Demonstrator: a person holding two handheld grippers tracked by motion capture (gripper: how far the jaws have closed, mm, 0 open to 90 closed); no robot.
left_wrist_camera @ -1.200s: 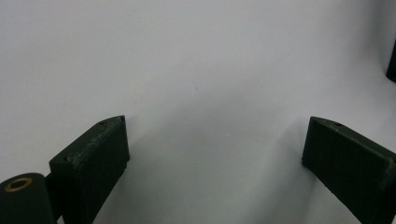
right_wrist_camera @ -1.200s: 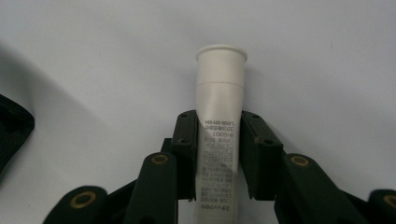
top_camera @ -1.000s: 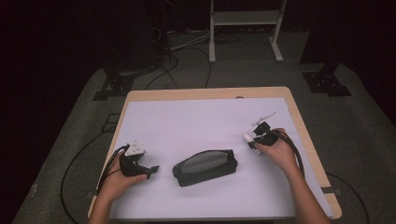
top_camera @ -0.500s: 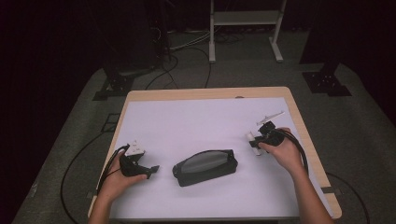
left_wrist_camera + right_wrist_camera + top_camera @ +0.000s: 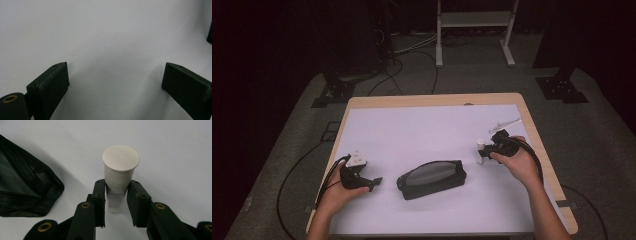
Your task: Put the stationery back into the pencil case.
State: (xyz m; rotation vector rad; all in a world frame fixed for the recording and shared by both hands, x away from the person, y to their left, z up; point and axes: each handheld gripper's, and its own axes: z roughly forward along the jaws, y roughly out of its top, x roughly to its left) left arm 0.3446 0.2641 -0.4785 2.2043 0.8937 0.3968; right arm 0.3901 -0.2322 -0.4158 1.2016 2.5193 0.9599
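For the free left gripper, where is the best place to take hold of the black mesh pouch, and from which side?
Judging by its pose, grip the black mesh pouch at its near-left end, coming from the left gripper side. It lies flat and long, with that narrow end nearest the open fingers.

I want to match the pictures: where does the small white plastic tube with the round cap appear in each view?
High view: small white plastic tube right of centre, at the right gripper.
Left gripper view: not in it.
Right gripper view: tube at centre, clamped between the jaws.
Shared landmark: black mesh zip pouch.
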